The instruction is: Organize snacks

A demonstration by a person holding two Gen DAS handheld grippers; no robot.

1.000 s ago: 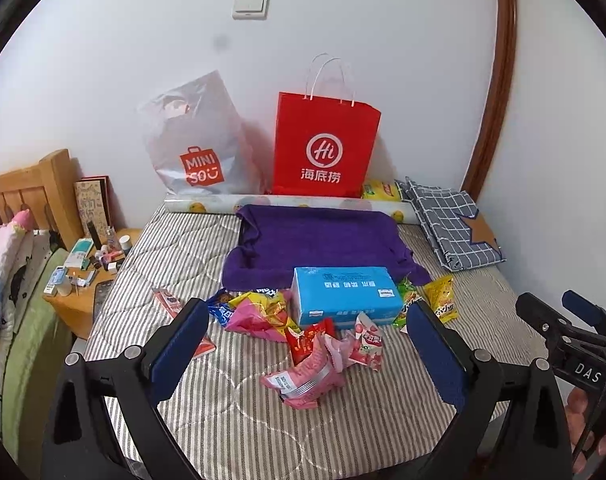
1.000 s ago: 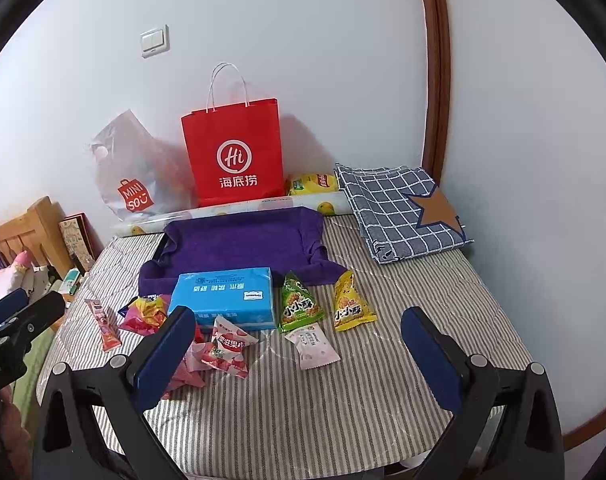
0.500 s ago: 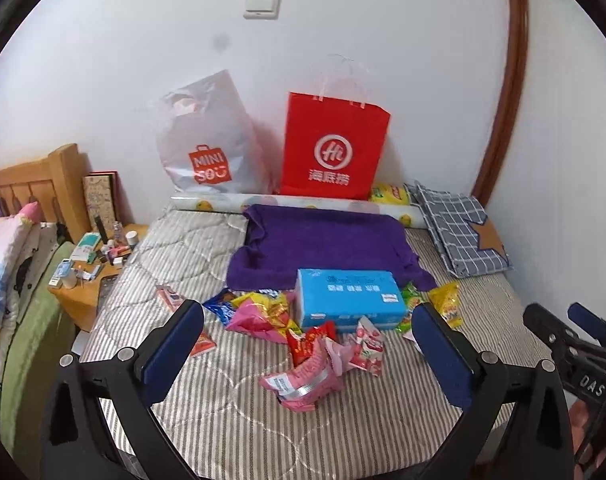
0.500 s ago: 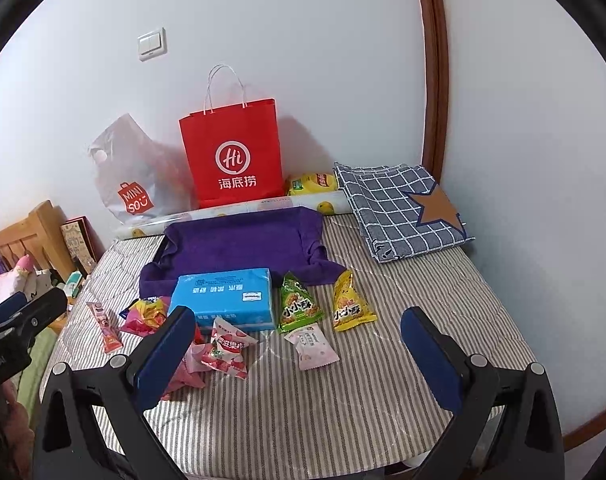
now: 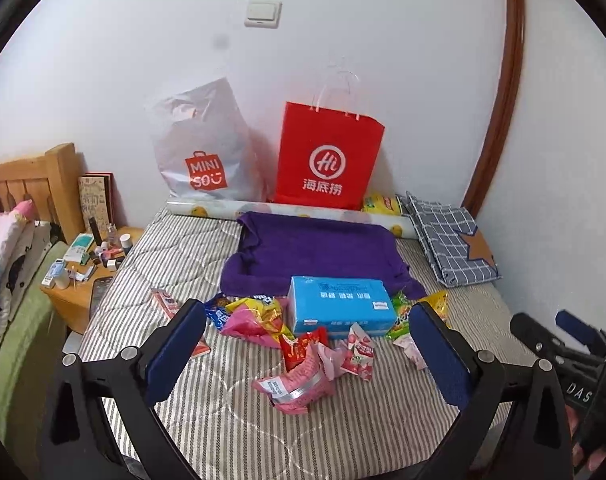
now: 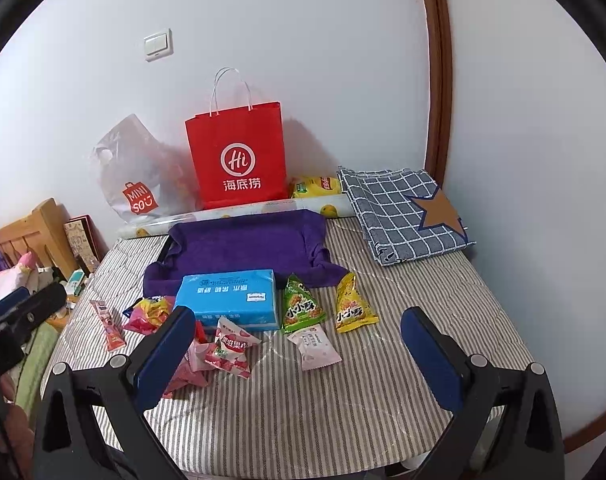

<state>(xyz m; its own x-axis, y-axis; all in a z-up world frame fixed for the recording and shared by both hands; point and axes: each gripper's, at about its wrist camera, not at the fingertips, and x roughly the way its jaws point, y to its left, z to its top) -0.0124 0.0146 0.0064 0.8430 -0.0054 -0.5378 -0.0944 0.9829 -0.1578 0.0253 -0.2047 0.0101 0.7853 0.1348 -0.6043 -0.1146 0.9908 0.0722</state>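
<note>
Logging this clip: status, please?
Left gripper and right gripper open, empty, above the bed. Snack packets loose around blue box, none picked. Nothing blocking.

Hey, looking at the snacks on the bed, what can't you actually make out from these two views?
- Left wrist view: the green packet and the pale pink packet are partly hidden behind the blue box and the left gripper's right finger.
- Right wrist view: the red packets by the right gripper's left finger are partly covered.
- Both views: the contents of the red bag are unseen.
- Nightstand bottles: too small to read.
</note>
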